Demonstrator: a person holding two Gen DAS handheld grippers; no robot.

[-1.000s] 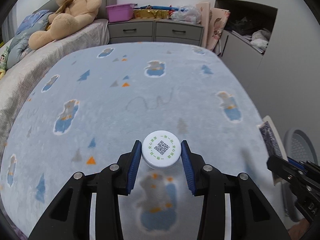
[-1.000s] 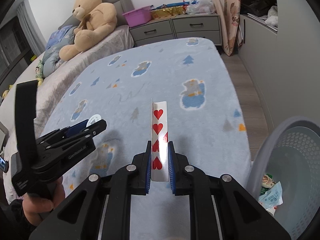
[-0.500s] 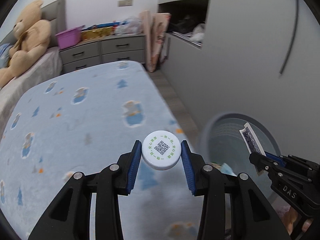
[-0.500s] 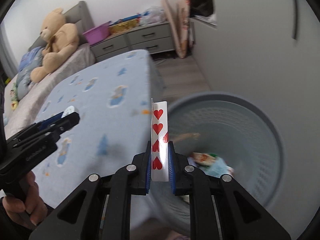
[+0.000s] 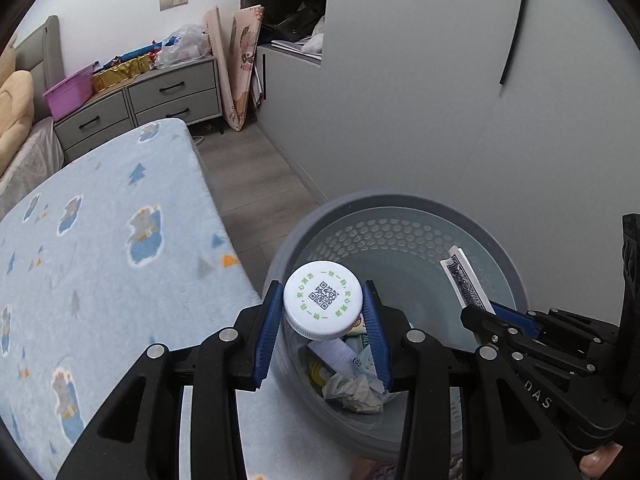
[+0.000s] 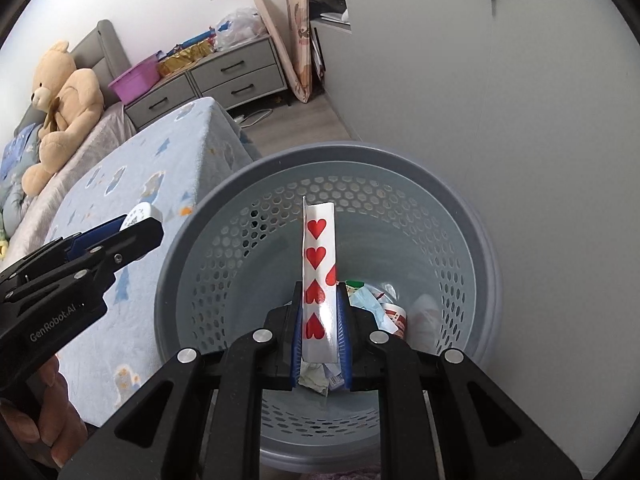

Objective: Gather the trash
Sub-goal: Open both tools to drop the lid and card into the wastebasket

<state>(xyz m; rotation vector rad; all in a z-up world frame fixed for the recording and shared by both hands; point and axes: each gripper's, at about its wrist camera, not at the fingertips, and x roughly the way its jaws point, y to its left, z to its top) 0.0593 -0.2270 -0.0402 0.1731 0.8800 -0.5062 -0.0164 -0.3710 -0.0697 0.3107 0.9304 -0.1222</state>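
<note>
While above bin point(image 6: 192, 248), left fingers point(image 5: 268, 332) pinch cap point(image 5: 323, 299); right fingers point(image 6: 297, 320) pinch card point(image 6: 318, 276).

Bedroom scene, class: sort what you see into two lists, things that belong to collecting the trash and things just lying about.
Part of the job:
- white bottle cap in the left tongs
- folded playing card in the right tongs
- grey bin, wrappers already inside

Just lying about:
- teddy bear
- purple tub
- grey drawers
- blue blanket
</note>
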